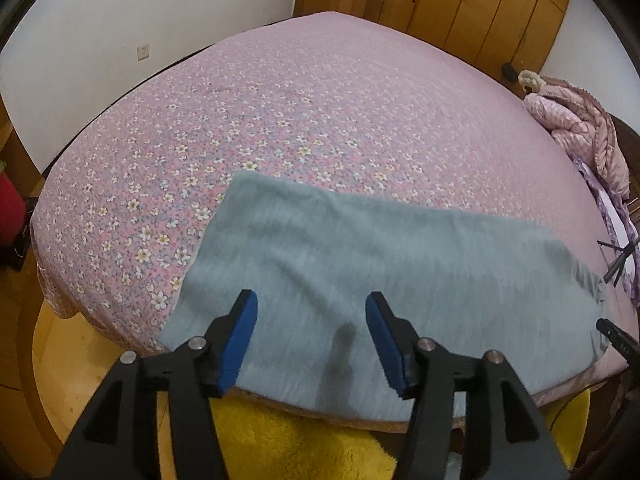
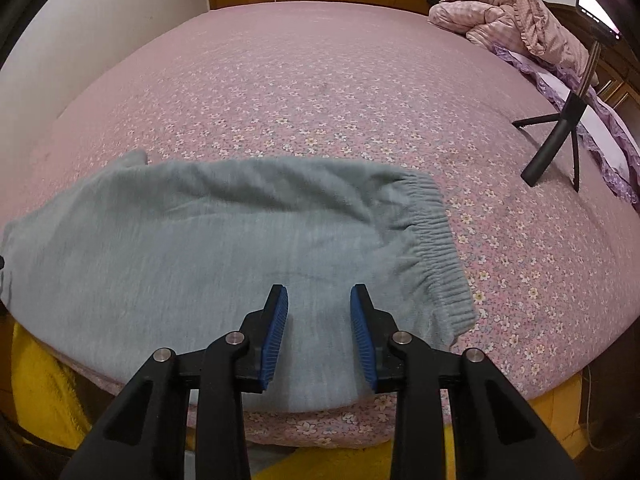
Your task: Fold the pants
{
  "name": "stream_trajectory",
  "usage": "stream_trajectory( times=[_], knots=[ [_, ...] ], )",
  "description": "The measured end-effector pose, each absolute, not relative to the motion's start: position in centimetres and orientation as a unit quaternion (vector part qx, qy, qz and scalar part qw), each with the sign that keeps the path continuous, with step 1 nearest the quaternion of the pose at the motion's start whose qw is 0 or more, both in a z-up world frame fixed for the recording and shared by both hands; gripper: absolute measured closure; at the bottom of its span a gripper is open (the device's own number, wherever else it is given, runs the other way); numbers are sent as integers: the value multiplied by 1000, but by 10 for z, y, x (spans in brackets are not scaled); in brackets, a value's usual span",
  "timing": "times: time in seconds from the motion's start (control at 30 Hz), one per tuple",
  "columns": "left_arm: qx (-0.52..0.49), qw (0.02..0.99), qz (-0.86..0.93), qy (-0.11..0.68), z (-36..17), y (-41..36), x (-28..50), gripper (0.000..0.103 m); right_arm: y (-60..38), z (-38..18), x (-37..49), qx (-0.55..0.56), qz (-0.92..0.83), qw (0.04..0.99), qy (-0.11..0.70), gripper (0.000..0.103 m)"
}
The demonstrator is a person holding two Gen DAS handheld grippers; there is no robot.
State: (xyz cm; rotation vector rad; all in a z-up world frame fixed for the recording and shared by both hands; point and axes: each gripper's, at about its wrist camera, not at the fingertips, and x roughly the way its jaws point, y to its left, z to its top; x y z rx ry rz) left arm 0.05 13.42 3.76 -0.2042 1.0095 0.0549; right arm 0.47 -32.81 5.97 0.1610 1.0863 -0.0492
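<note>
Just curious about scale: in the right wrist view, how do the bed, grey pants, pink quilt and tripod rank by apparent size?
1. Bed
2. Grey pants
3. Pink quilt
4. Tripod
Quilt and tripod look close; the quilt lies farther away.

Dim indoor light, soft shadows, motion blur, heavy fisheye edges.

We lose the pants point(image 2: 224, 264) at the left edge — the right tool point(image 1: 618, 340) is cut off, its jaws unseen.
</note>
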Motion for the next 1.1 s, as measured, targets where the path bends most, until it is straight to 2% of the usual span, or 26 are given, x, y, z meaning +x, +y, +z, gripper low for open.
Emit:
stream_trajectory(
  times=[0.27,0.5,0.9,1.0,1.07,1.1],
  knots=[
    [-81,859,31,505,10,126,7,41,-336,43,7,79,-36,840,536,69],
    [-50,861,31,505,4,120,8,33,-352,43,-1,102,-36,843,526,69],
    [-50,866,28,496,19,107,3,32,-362,55,-24,131,-41,852,504,69],
    [-49,873,19,484,30,103,3,32,-371,63,-35,160,-43,858,486,60],
    [-54,874,6,482,35,97,5,32,-379,64,-38,172,-56,857,483,44],
    [-58,874,0,483,36,94,6,32,-383,63,-37,177,-63,856,482,43]
  ],
)
